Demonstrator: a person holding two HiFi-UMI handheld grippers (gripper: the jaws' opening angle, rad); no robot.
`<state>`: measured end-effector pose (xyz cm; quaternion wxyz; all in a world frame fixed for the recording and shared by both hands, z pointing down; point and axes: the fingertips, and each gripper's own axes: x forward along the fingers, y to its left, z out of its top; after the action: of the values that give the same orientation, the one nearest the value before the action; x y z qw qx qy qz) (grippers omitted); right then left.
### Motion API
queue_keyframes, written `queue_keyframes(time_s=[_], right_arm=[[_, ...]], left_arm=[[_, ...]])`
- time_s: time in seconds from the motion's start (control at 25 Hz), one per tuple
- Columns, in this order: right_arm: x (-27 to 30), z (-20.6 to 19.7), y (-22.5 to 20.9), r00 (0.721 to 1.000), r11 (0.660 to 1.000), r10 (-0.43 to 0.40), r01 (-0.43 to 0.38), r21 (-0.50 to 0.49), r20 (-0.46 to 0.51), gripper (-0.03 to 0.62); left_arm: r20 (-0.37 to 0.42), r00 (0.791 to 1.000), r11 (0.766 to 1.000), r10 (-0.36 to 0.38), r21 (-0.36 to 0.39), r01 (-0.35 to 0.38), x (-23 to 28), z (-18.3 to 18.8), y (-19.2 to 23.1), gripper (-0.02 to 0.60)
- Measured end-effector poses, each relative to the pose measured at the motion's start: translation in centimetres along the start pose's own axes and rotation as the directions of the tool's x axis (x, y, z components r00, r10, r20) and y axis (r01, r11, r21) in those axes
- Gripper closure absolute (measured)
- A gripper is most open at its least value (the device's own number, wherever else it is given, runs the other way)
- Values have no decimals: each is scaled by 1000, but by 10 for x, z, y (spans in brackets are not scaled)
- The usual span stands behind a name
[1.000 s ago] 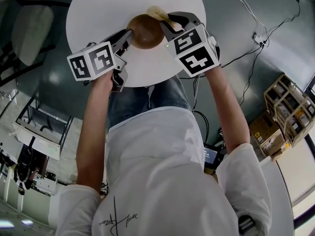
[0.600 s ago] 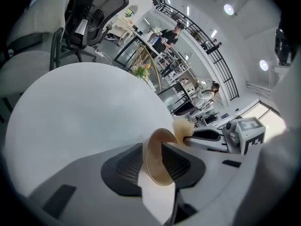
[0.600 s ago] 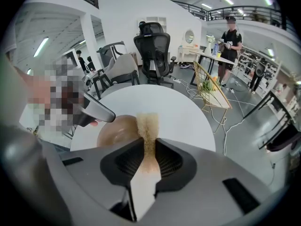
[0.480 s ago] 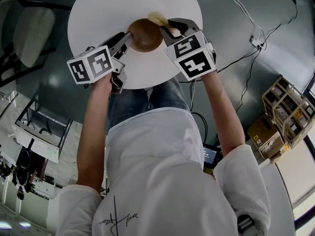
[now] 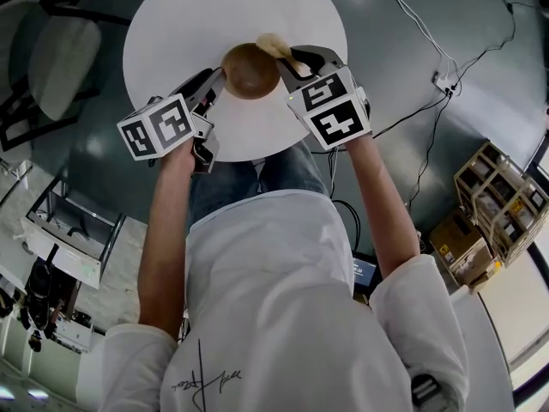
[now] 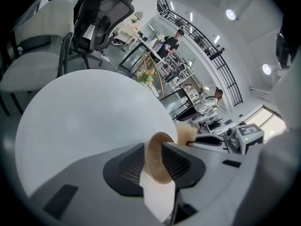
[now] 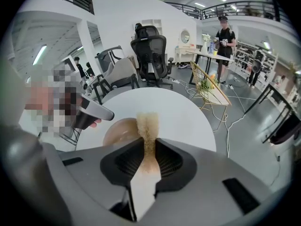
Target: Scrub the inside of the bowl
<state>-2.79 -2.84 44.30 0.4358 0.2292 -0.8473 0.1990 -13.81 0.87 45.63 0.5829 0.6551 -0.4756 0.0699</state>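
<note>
Bowl of brown wood, upright on the white round table, in the upper middle of the head view, between the two grippers. Looks light and stiff, with a smooth round outside. Probably slides or tips easily on the smooth tabletop when pushed from one side, so needs holding during the scrubbing. Not fragile by the look, but no reason to squeeze hard.

Left gripper, at the bowl's left side in the head view: jaws just opening and now wide apart, with the near rim of the bowl in the gap, in the lower middle of the left gripper view. Seemingly no pad pressing on the wall, so judged as let go, not as a grip. Best place to take hold: this same rim, one pad inside and one outside, deep enough on the wall not to slip off the curved edge.

Right gripper, at the bowl's right side: clamped on a tan sponge, rough and fibrous. Free end sticking out in front of the jaws, at the bowl's upper right edge in the head view. Soft and light by the look, likely bending under pressure; better to press this free end against the inner wall. Cannot tell whether touching the bowl already.
</note>
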Motion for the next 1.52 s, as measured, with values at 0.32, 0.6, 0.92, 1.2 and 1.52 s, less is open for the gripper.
queue_keyframes(time_s=[0.32,0.6,0.92,1.2,1.52], right_arm=[[-10,-6,7,1000,999,27,-27,41,9,505],[-26,-4,16,999,998,42,-43,45,31,505],[-41,-5,28,996,997,70,-71,27,47,505],[-55,-10,32,994,996,92,-92,7,59,505],[-93,15,44,977,989,133,-142,39,165,505]], left_arm=[[4,1000,1000,-1,21,1,-5,-10,-10,472],[32,999,997,3,80,-5,-17,-5,-22,494],[29,1000,991,-1,130,-3,-32,-20,-35,511],[49,999,987,-5,161,-3,-35,-32,-51,521],[163,983,979,-81,199,47,-46,-17,-96,543]])
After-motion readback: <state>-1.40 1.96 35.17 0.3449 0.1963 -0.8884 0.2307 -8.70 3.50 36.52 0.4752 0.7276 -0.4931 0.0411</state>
